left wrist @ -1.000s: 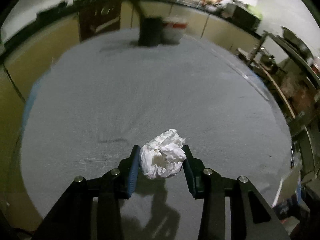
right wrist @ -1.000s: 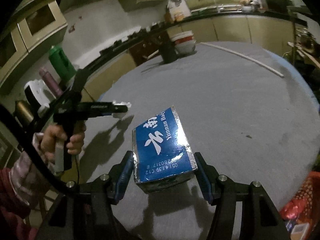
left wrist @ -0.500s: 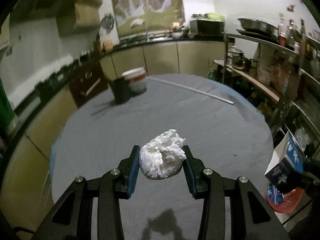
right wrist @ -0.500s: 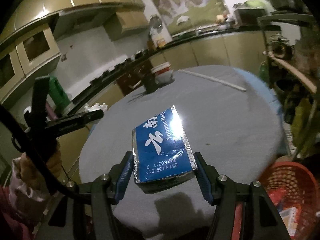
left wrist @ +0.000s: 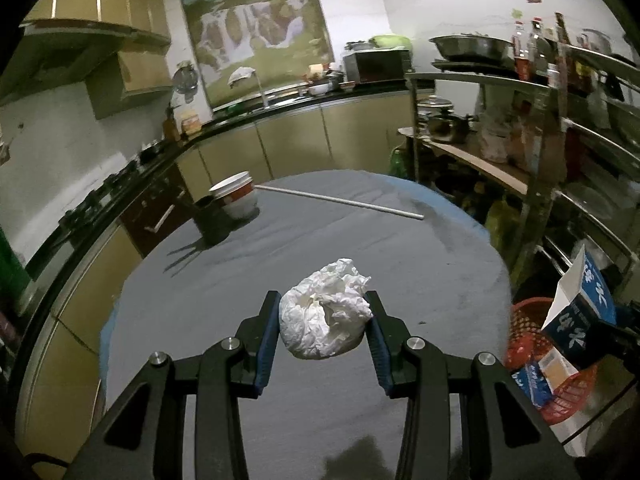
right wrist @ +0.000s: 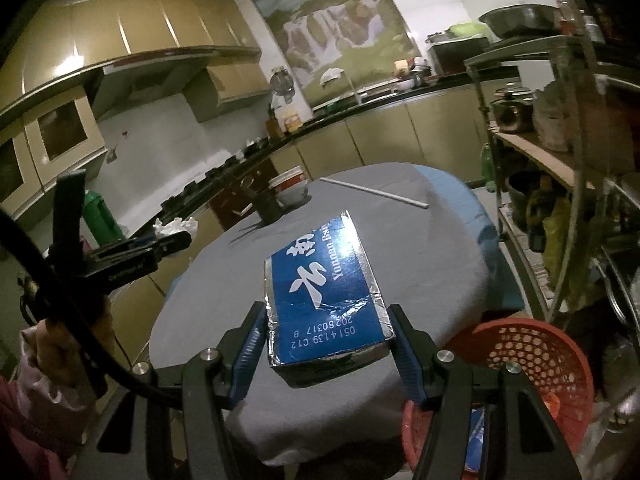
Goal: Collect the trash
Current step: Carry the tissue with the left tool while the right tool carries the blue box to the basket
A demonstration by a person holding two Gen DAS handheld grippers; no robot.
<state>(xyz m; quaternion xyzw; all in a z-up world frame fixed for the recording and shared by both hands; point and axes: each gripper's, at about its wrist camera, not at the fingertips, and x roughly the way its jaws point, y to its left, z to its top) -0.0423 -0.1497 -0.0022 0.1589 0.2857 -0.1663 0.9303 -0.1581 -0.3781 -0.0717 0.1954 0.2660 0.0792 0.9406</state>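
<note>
The step in hand was the carry: both pieces of trash were lifted clear of the bench [left wrist: 400, 280] and headed for the red basket [right wrist: 532, 344], which stood on the floor just beside the bench edge, on the right of both views.

State of the tongs:
- The left tongs [left wrist: 323, 330] were closed partway on one crumpled white paper ball [left wrist: 326, 316]; both blue pads pressed its sides, and it hung above the grey bench cover.
- The right tongs [right wrist: 328, 344] were closed partway on one blue carton [right wrist: 326, 292] with silver edges and white lettering, gripped across its width. It sat nearer the red basket than the paper ball did.

The next move, as judged, called for bringing each load over the basket mouth before the tongs are parted, the carton first. The carton is wide and flat, so it should be tilted or centred to clear the rim.

Count: two tongs, two held items, one red basket already holding several packets (the number could not be told). Far from the basket on the bench remained one white rod [left wrist: 340, 200], one dark cup [left wrist: 212, 220] and one white bowl [left wrist: 236, 196].
</note>
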